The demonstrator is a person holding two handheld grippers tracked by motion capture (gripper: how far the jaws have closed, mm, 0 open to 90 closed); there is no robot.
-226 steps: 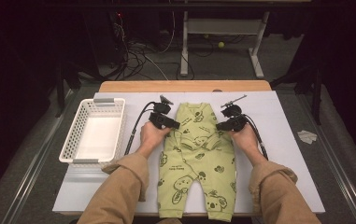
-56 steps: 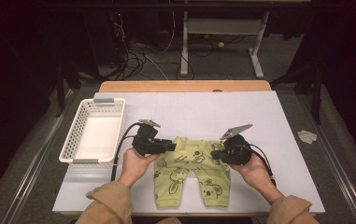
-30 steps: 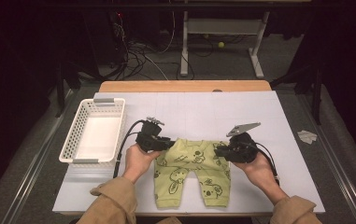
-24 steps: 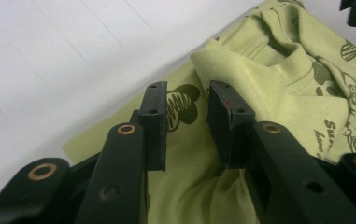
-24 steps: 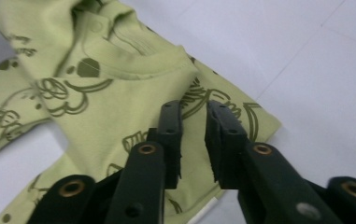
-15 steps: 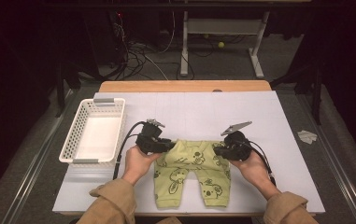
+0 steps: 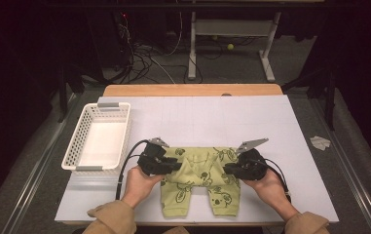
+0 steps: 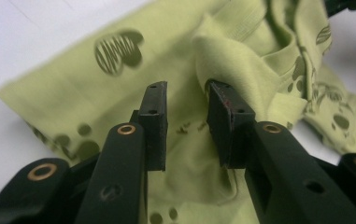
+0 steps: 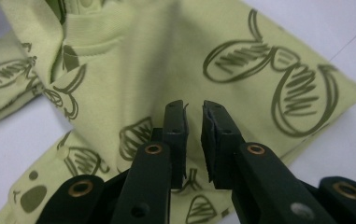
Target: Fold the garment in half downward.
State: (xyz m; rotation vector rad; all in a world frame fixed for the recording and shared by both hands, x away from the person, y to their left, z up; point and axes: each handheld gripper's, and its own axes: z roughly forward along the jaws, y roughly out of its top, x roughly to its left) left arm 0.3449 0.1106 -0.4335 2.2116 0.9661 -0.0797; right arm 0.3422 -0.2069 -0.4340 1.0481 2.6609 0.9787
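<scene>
A light green baby romper (image 7: 197,178) with dark koala prints lies near the table's front edge, its upper half folded down over the legs. My left gripper (image 7: 175,165) rests at the romper's left side. In the left gripper view the jaws (image 8: 187,100) stand apart over the cloth (image 8: 73,88), with a raised fold against the right jaw and nothing pinched. My right gripper (image 7: 228,169) is at the romper's right side. Its jaws (image 9: 193,114) have just been opening and show a narrow gap above the printed fabric (image 9: 278,70), with no cloth between them.
A white plastic basket (image 7: 77,134) stands at the left of the white table (image 7: 212,114), with nothing in it. Black cables trail from both grippers toward the person's hands. A crumpled paper (image 7: 320,142) lies on the floor at the right. A desk frame stands behind.
The romper, flat at full length in the oldest frame, is folded in half. Over the last second both grippers have shifted slightly toward the front edge at its sides.
</scene>
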